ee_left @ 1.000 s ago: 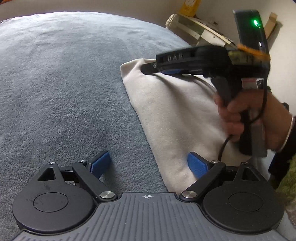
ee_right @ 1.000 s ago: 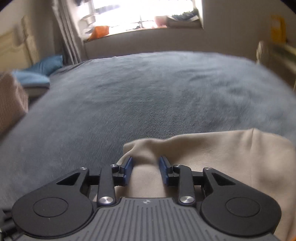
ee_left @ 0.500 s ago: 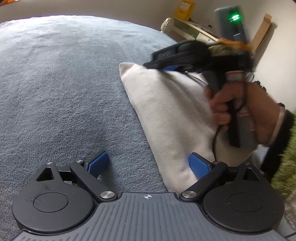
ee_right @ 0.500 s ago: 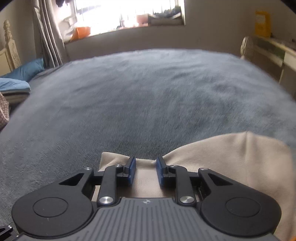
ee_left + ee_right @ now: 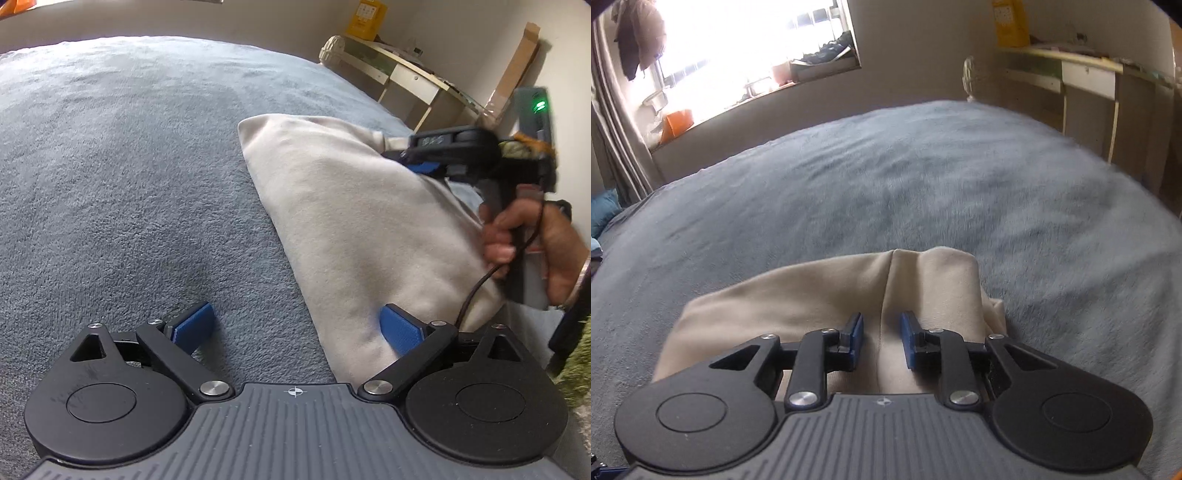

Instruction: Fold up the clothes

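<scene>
Lying bunched on grey fleece blanket (image 5: pixel 129 184): cream soft-knit garment (image 5: pixel 354 221), not yet neat. Right gripper (image 5: pixel 881 341) nearly closed on a fold; left gripper (image 5: pixel 295 325) wide apart, holding nothing.

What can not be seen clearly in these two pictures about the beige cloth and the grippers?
- Beige cloth, left wrist view: near edge hidden behind the left gripper; garment type unclear.
- Right gripper, right wrist view: a fold lies between the pads; firmness of grip unclear.
- Person's hand: cut off by the frame edge.
</scene>
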Motion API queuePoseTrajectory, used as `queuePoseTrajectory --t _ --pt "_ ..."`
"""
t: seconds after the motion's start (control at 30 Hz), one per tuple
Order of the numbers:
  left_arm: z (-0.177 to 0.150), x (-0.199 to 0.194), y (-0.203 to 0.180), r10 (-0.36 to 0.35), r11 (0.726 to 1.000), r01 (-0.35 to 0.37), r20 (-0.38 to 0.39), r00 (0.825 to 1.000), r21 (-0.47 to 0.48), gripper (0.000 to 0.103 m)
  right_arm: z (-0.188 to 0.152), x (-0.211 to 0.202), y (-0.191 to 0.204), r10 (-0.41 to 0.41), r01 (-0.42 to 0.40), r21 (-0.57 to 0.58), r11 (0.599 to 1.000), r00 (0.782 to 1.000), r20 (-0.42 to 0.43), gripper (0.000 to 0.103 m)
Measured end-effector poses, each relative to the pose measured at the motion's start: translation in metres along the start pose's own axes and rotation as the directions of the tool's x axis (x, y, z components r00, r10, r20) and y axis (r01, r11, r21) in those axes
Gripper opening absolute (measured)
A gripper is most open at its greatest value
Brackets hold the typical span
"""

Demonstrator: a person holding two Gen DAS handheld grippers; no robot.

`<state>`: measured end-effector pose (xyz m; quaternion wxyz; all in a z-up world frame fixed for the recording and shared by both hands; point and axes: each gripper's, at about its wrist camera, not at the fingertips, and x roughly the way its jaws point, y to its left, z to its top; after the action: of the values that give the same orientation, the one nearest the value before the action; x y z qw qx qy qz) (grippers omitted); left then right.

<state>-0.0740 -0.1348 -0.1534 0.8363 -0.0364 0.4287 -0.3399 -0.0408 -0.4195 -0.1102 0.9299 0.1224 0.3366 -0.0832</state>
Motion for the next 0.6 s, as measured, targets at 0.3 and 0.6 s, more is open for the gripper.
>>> queuePoseTrajectory --t 0.3,0.6 --pt "0.009 0.003 0.001 0.006 1.000 -0.006 -0.040 0.999 -0.001 0.098 -0.016 -0.126 -0.058 -0.129 0.100 0.172 0.980 0.978 0.165 0.026" --pt "0.012 0.004 -0.008 0.037 0.999 -0.038 -0.067 0.997 -0.002 0.098 -0.081 -0.137 -0.046 0.008 -0.015 0.133 0.991 0.999 0.054 0.026"
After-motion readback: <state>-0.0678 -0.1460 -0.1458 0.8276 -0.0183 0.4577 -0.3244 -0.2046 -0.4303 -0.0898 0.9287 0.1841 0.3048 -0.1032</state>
